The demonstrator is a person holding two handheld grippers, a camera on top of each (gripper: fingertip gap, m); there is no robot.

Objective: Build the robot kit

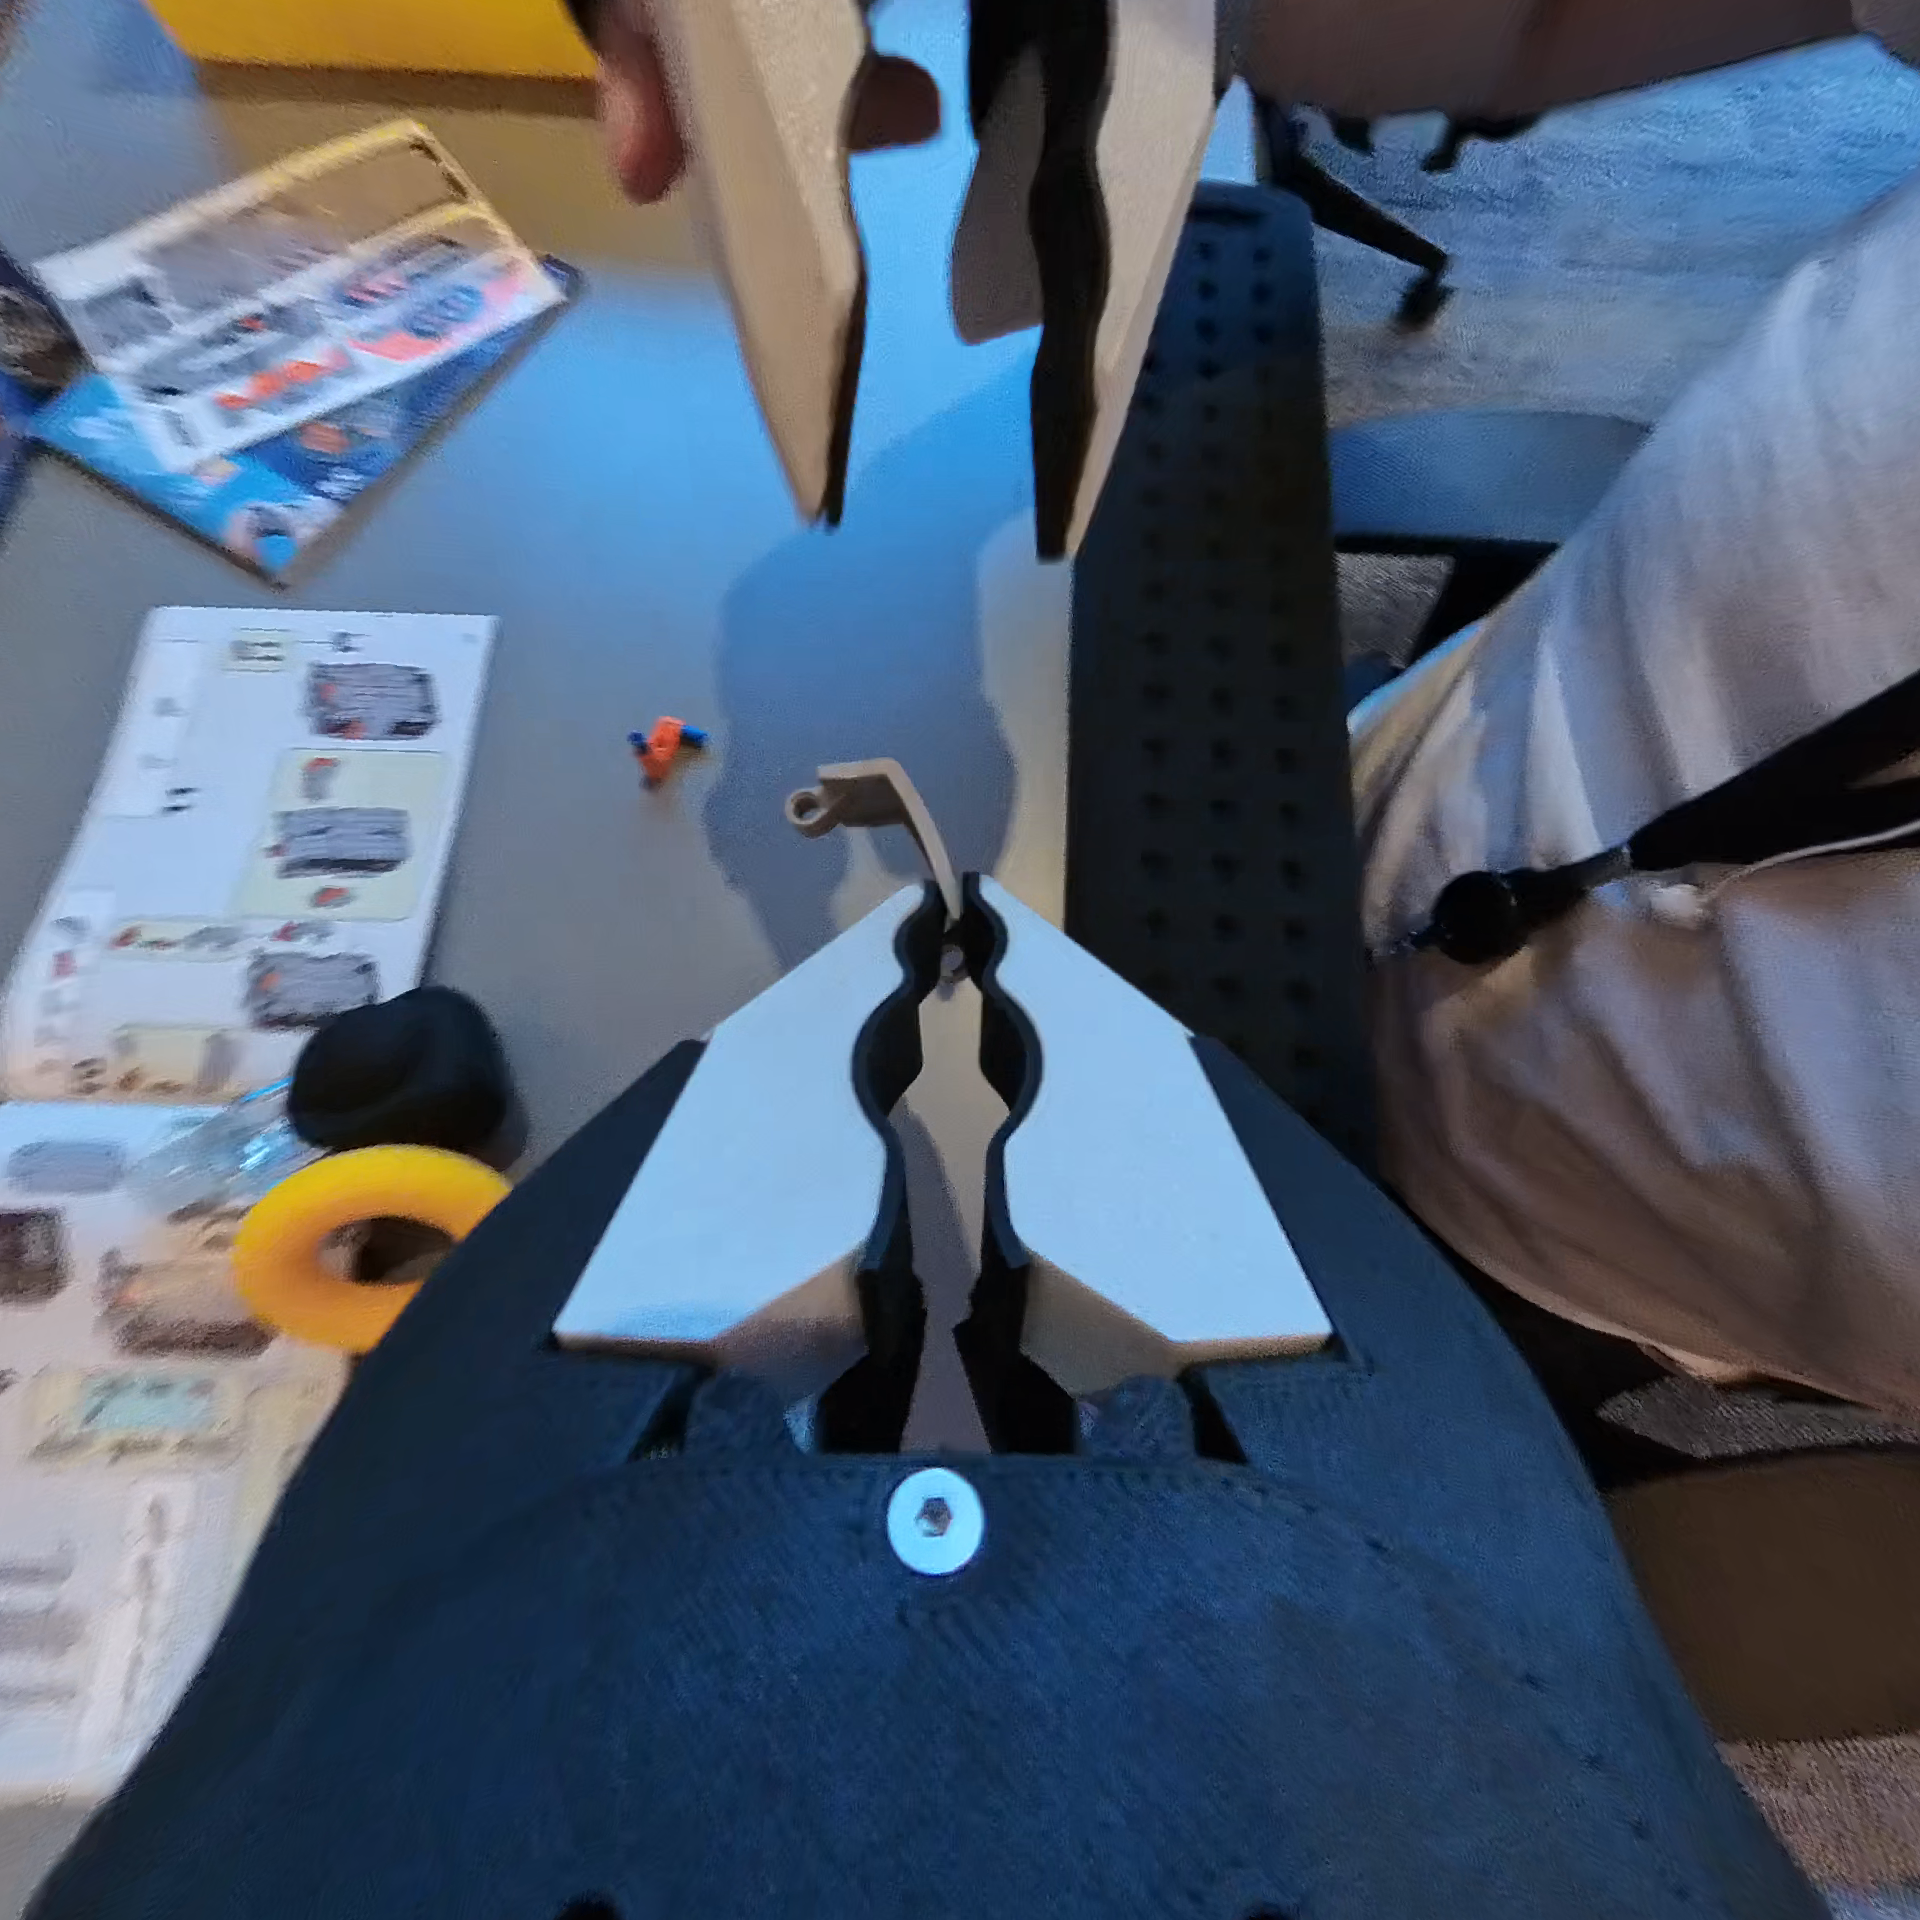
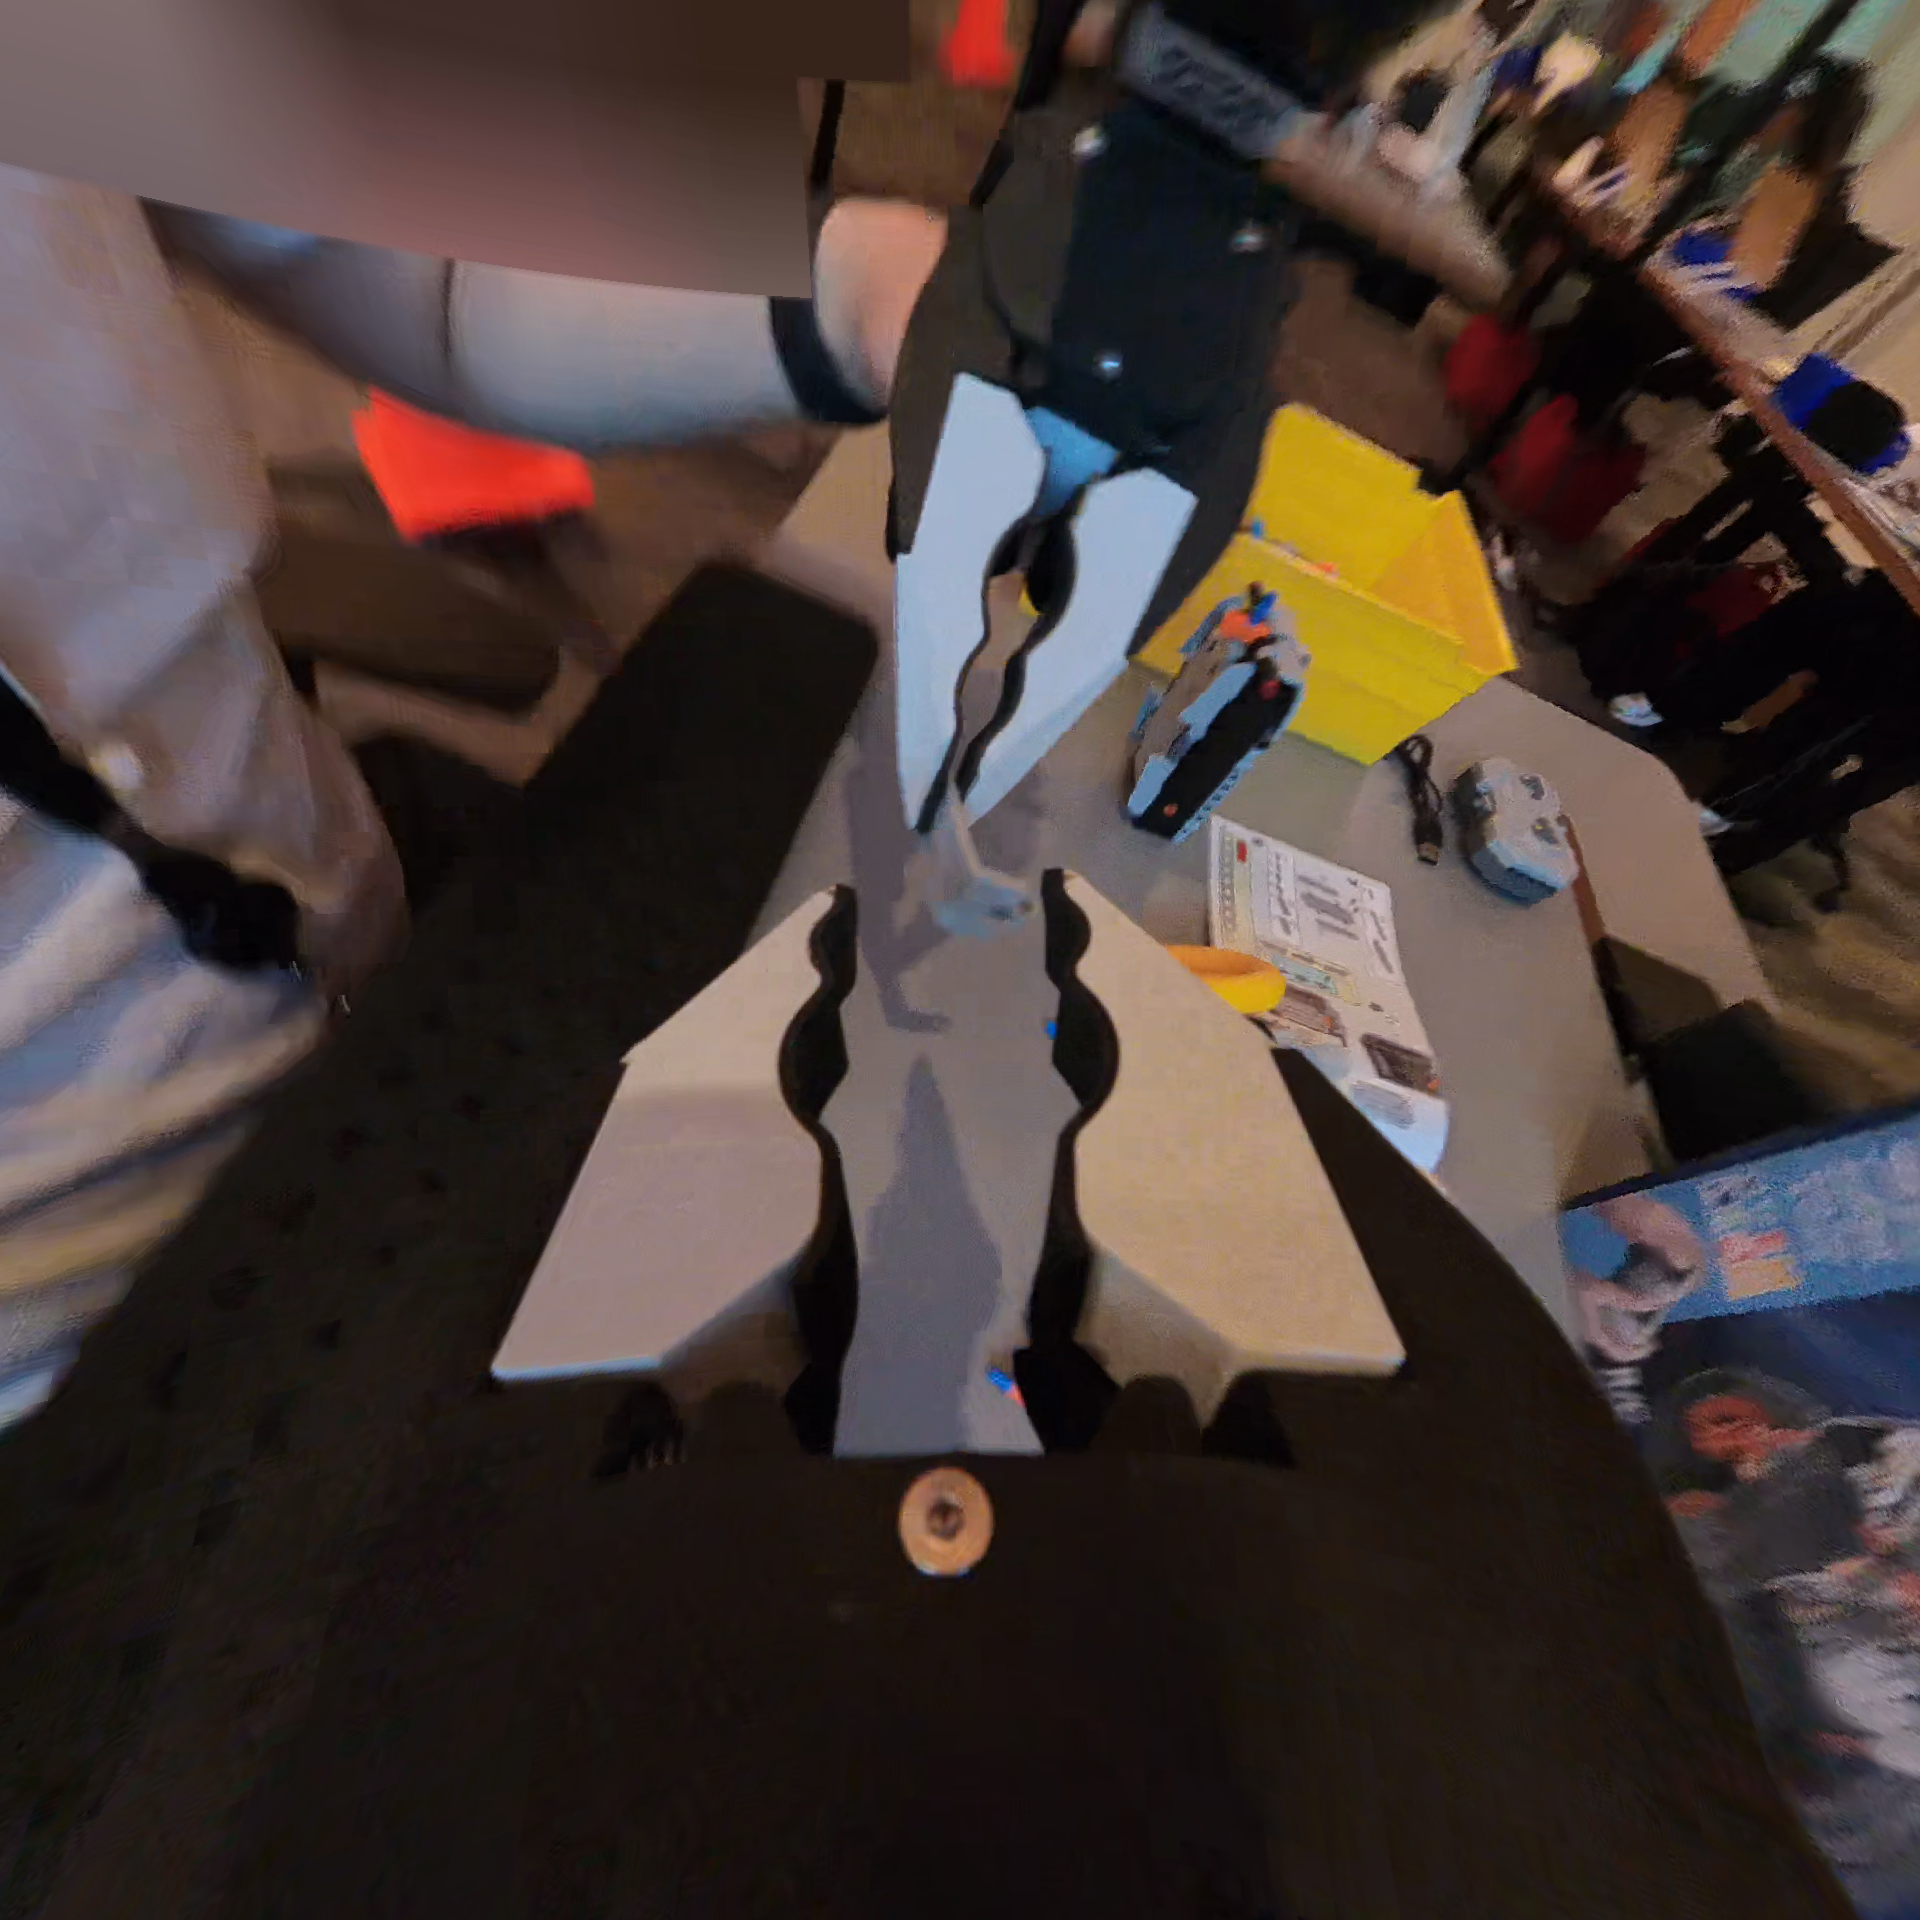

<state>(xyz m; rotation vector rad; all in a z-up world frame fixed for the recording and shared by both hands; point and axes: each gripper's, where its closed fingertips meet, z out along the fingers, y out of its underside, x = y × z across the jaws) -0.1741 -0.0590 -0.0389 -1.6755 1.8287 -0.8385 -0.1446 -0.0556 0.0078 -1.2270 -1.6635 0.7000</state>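
Left gripper (image 1: 951, 914) clamped on curved grey building-toy piece (image 1: 883, 805), held above counter (image 1: 582, 582). Right gripper (image 2: 948, 883) spread wide, empty, just beside piece. Orange-blue connector (image 1: 663, 746) loose on counter; instruction sheet (image 1: 260, 821) nearby.

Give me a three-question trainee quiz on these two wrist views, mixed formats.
1. True or false: the left tongs are shut on a curved grey piece.
2. Multiple choice: the right tongs are A) shut on a ring, B) open and holding nothing, C) shut on a booklet.
3. Fill in: the ring beside the black wheel is coloured ____.

Key: 1 true; 2 B; 3 yellow.
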